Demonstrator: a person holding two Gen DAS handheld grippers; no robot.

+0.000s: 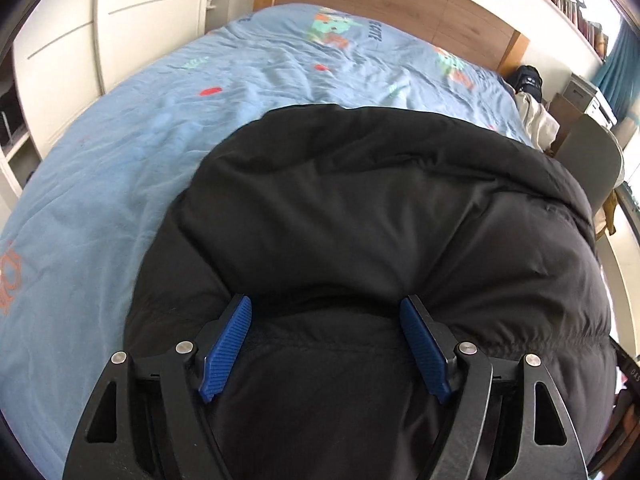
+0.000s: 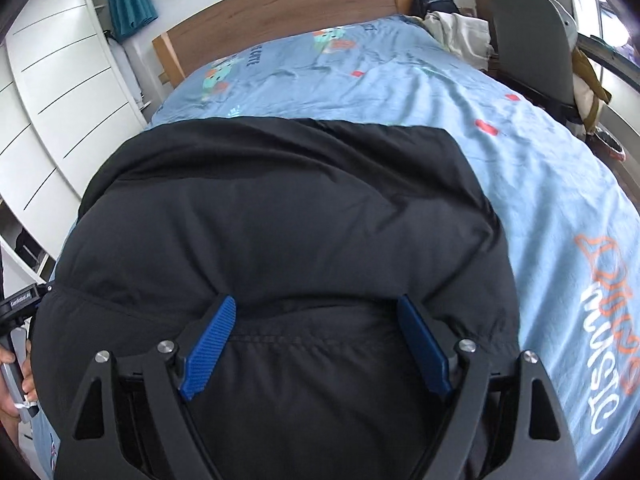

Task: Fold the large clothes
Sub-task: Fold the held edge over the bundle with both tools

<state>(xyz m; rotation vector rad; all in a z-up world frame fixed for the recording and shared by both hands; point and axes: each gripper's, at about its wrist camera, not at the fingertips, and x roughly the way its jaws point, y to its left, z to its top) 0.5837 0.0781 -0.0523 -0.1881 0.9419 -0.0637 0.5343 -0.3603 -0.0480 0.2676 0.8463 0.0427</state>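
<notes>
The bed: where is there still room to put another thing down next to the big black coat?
Bare blue cover lies between the black coat and the white wardrobe, also between the coat and the wooden headboard, and on the side with the orange lettering. The far corner by the chair is crowded with clothes.

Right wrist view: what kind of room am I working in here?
Most likely a bedroom: a bed with a light blue printed cover and wooden headboard, a white wardrobe, and a puffy black jacket lying on the bed.
</notes>
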